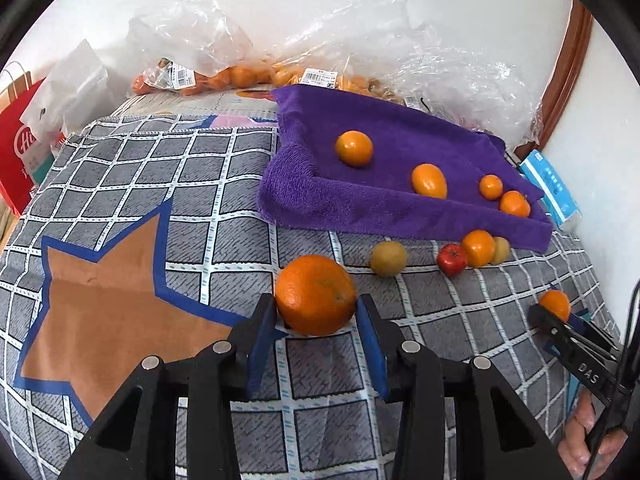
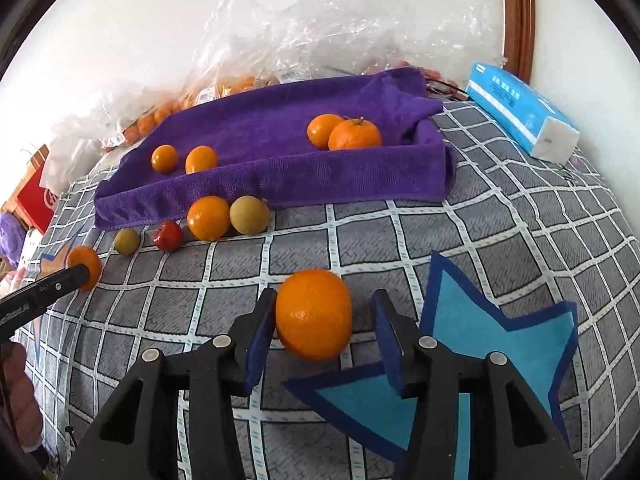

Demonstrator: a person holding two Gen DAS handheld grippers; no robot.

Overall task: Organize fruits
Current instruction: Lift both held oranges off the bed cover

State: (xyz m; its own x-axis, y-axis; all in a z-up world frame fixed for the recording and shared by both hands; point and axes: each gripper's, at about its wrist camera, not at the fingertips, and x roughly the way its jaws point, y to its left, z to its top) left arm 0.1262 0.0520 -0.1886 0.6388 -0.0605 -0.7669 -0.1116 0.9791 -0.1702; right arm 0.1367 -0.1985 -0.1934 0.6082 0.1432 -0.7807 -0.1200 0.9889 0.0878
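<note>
Left gripper [image 1: 316, 312] bracketing large orange [image 1: 315, 295] on checked cloth [image 1: 224, 184], at tan star patch [image 1: 100, 276]; pads against both sides, clamped. Right gripper [image 2: 324, 320] straddling second orange [image 2: 314, 314] beside blue star patch [image 2: 480, 328]; left pad touching, right pad clear, jaws apart. Four small oranges resting on purple towel [image 1: 400, 136]. Red fruit [image 1: 451, 259] lying just below towel edge.

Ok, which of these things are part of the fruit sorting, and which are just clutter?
Job: large orange, mandarin, loose fruit beside the towel, purple towel holding four oranges.
Clutter: tissue pack, plastic bags, red paper bag.
</note>
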